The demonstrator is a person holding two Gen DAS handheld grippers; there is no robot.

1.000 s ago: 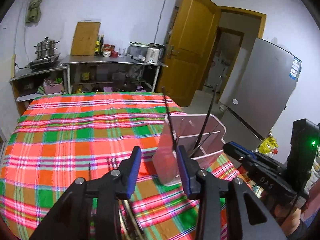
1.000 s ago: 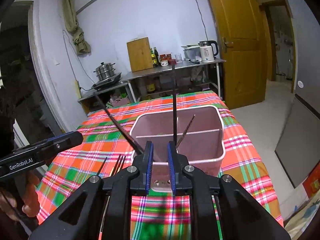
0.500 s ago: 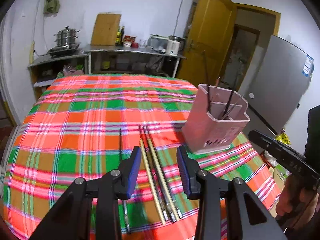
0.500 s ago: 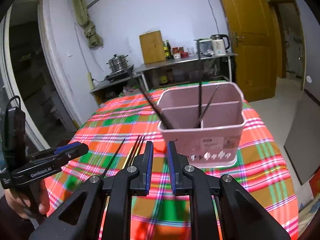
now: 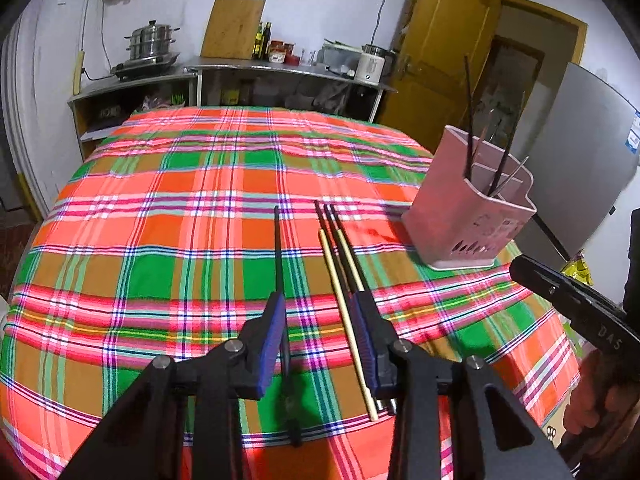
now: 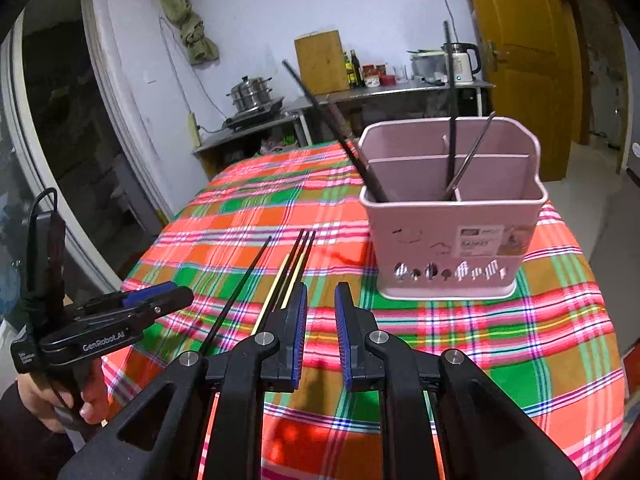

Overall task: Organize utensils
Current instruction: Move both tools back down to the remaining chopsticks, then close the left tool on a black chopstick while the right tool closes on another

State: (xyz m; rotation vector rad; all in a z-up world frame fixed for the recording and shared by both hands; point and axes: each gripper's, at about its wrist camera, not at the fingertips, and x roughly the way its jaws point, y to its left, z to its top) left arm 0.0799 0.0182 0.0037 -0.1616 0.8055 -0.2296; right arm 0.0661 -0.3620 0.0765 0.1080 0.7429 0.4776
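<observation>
My left hand-held gripper (image 5: 320, 336) hangs low over the table (image 5: 160, 208), which is covered by a red, green and orange plaid cloth, and its blue-padded jaws are closing with a gap still between them. A single thin black chopstick (image 5: 277, 252) lies on the cloth and runs in between those jaws from the far side, close by the left pad, though I cannot say for sure from this angle whether the pad touches it. Just to the right lies a bundle of loose chopsticks (image 5: 340, 256), some dark and some pale yellow, side by side, with their near ends passing under the right jaw. My right hand-held gripper (image 6: 321, 312) is spread a little with nothing between its blue pads, held over bare cloth right of the bundle. Beyond it stands the pink plastic utensil holder (image 6: 452, 240), a divided tub with cut-out holes near its base, upright on the table to the right of the loose sticks. Inside it, dark chopsticks (image 6: 451, 120) and one metal utensil handle (image 6: 472, 152) lean against the dividers. A hand (image 6: 60, 400) grips the left tool's handle at the lower left of the right view.
</observation>
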